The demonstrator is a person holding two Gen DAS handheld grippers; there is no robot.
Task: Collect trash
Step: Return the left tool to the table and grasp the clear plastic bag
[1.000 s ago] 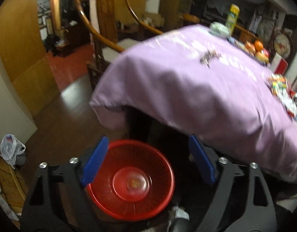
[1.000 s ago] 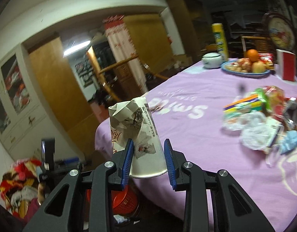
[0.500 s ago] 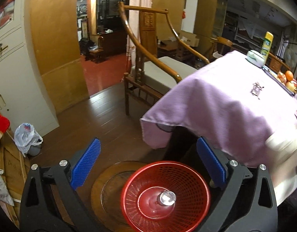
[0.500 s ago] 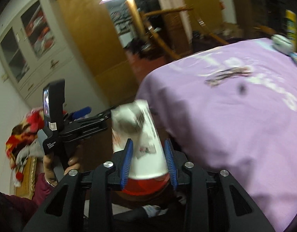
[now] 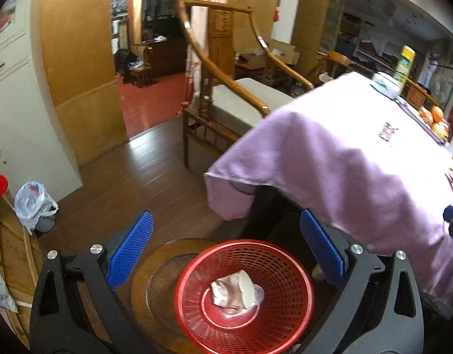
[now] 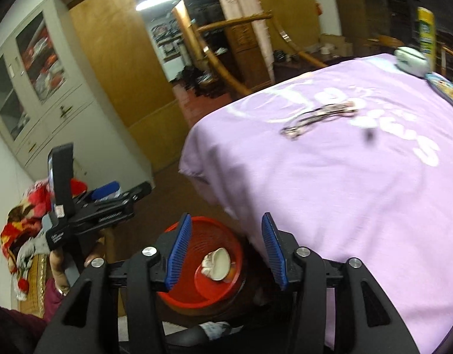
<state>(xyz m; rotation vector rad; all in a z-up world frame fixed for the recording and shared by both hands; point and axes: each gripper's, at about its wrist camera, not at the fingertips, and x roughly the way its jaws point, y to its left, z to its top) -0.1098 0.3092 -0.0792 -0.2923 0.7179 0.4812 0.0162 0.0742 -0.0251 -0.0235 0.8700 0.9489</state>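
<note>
Released from the right gripper [image 6: 226, 250] since half a second ago, the crumpled paper cup [image 5: 236, 290] now lies on its side at the bottom of the red mesh basket [image 5: 285, 265], mouth turned toward the purple-draped surface [image 5: 359, 171]. Both sets of blue-padded fingers [image 6: 179, 249] stand spread wide, nothing between them: the right pair frames the basket from above, and the left gripper [image 5: 226, 247] hovers over the same basket with its fingers [image 5: 130, 246] far apart. Seen from the right wrist camera, the cup [image 6: 216, 264] rests open end up against the basket's [image 6: 179, 295] red floor. The basket sits on a round wooden stool [image 5: 155, 277] just beside the hanging edge of the purple cloth. Behind it stands a wooden armchair [image 5: 226, 94] with a pale seat cushion, and a white plastic bag [image 5: 33, 203] sits on the dark wood floor near the wall. On the far end of the surface are a yellow canister [image 5: 405, 63] and a plate of fruit [image 5: 433, 118].
</note>
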